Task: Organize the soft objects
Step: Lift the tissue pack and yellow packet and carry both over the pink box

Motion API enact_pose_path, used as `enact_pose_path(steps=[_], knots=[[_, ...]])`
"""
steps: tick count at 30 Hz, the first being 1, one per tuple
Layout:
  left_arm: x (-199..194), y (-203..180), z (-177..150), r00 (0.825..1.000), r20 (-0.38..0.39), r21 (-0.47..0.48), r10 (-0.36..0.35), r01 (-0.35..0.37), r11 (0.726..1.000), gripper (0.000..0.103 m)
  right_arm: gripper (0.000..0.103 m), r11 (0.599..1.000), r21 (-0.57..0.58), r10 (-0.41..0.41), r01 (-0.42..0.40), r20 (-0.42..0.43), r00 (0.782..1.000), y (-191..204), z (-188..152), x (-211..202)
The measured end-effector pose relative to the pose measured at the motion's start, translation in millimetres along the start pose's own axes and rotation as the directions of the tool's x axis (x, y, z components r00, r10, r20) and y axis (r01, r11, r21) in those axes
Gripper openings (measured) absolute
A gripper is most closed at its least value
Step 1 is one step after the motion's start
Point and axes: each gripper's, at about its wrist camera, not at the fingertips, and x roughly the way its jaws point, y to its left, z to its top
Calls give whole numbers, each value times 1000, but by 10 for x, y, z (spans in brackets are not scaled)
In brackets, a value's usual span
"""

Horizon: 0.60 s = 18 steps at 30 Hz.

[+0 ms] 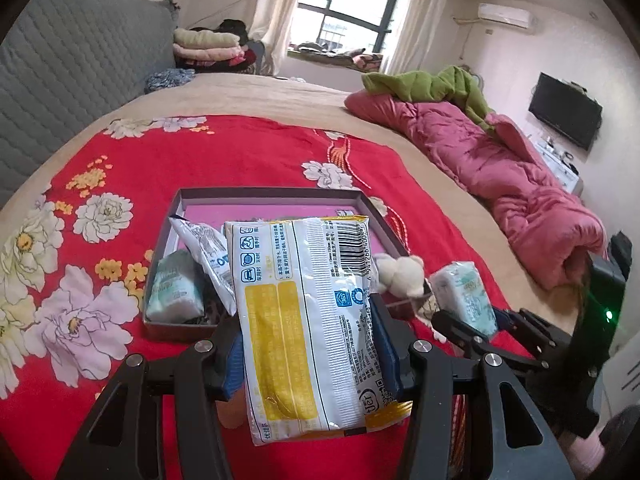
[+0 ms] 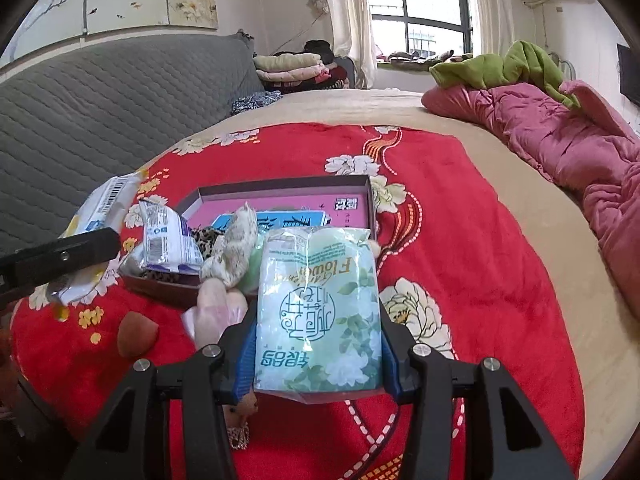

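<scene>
1. Red blanket (image 1: 248,152) with big white and pink flowers covers the middle of the bed (image 1: 256,92).
2. Pink quilt (image 1: 500,168) lies bunched up along the far right side of the bed, with a green blanket (image 1: 432,84) on top of it.
3. Grey padded headboard (image 2: 100,96) stands on the left side of the bed.
4. On the red blanket sits a flat open box (image 2: 288,186) with a pink bottom. In it are a blue and white packet (image 2: 168,236), a pale green tissue pack (image 1: 176,292) and a leopard-print cloth (image 2: 208,236).
5. The left claw (image 1: 308,344) is gripping a white and yellow wipes packet (image 1: 304,312). Its blue pads (image 1: 386,356) press on both sides. The packet hangs in the air just in front of the box.
6. The right claw (image 2: 318,344) is gripping a pale green tissue pack with flowers on it (image 2: 320,304). It is up in the air too, near the front right corner of the box.
7. A small cream soft toy (image 1: 400,276) sits by the near right corner of the box.
8. A small brown soft thing (image 2: 136,334) lies on the red blanket, in front of the box.
</scene>
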Motion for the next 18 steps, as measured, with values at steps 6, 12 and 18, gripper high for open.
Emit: enact_pose_path(steps=[6,12,18], knots=[[108,12,105,1000,0,-15,1,-1,1000,54,50,1000,2,-14,14,14,1000,-18,93,0],[246,49,130,1000,-2,-30,-14,14,999,54,50,1000,2,-20,20,37,999,-8,217,-7],[364,147,193,1000,9,-58,-16,16,998,54,50,999,-13,-36,37,59,998,25,372,35]])
